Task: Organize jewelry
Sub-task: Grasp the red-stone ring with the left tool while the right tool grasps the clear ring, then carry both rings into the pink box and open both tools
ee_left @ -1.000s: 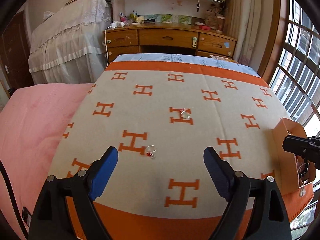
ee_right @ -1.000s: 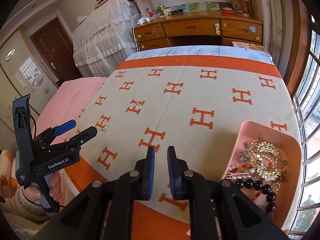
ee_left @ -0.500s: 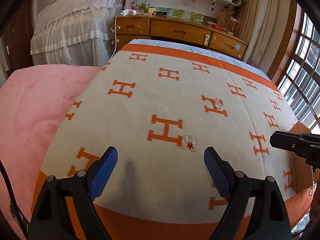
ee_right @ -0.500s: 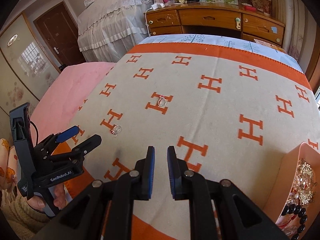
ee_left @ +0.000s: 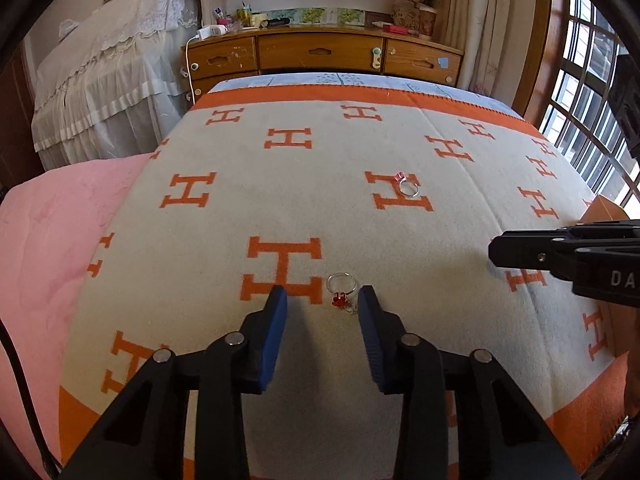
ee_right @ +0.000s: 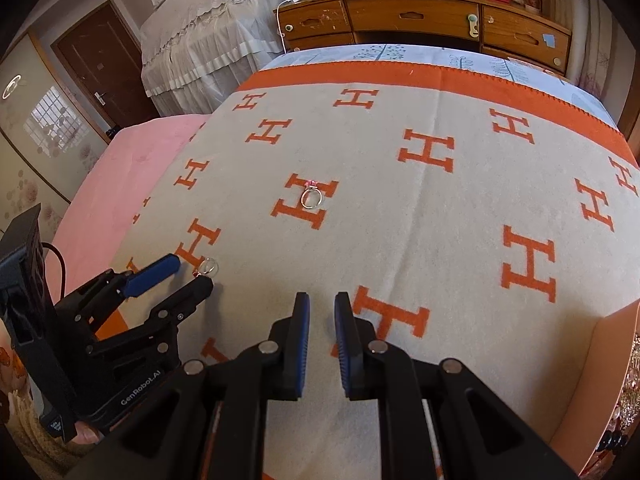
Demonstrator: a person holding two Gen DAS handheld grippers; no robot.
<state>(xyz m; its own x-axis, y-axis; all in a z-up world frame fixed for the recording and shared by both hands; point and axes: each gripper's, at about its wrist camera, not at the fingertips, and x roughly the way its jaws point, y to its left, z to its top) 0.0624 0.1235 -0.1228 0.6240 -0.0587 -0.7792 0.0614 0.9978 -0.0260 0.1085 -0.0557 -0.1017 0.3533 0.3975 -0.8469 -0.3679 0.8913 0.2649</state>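
The bed (ee_left: 60,240) carries a grey blanket (ee_left: 360,232) patterned with orange H letters. A pink tray (ee_right: 608,368) of jewelry stands at the blanket's right edge. The left gripper (ee_left: 322,300) is lowered to the blanket; its jaws have just been closing and stand apart, with the red-stone ring (ee_left: 342,294) lying on the blanket between the fingertips, close to the right pad, contact unclear. The right gripper (ee_right: 318,312) hovers with jaws nearly together and empty. A second ring (ee_left: 408,188) with a pink stone lies farther up on an orange H.
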